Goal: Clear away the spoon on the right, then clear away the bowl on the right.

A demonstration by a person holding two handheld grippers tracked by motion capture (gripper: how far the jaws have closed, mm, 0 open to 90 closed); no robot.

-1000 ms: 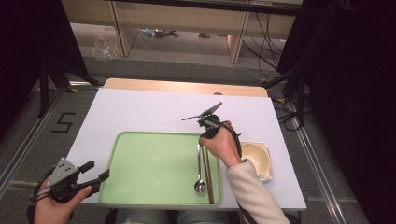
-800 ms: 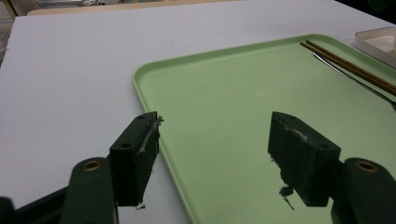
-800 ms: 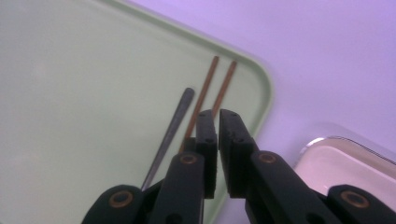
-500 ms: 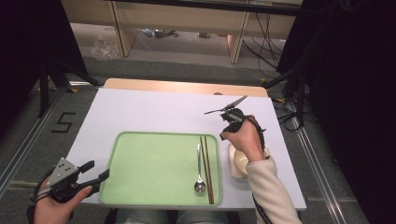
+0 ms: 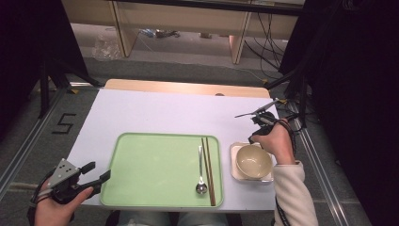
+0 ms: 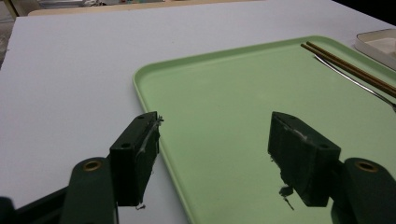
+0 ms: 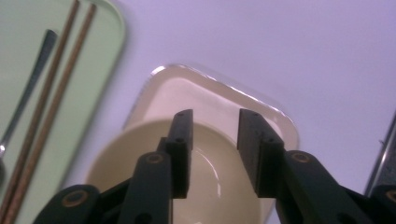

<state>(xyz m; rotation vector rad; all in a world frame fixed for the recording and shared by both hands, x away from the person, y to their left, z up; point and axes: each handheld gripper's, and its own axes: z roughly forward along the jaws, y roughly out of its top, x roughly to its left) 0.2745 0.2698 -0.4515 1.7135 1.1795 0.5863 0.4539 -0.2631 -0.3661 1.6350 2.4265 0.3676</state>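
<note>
The right gripper (image 7: 212,154) hangs above the cream bowl (image 5: 254,161), its jaws having just been opening, with nothing between them; the bowl lies below and beyond the tips. The bowl stands upright, mouth up, on a square cream dish (image 5: 235,151) just right of the green tray (image 5: 150,174). On the tray's right side, chopsticks (image 5: 208,169) and spoon (image 5: 201,172) lie side by side, long axes running near to far. The left gripper (image 5: 96,175) rests at the tray's near left edge, jaws wide apart and empty
</note>
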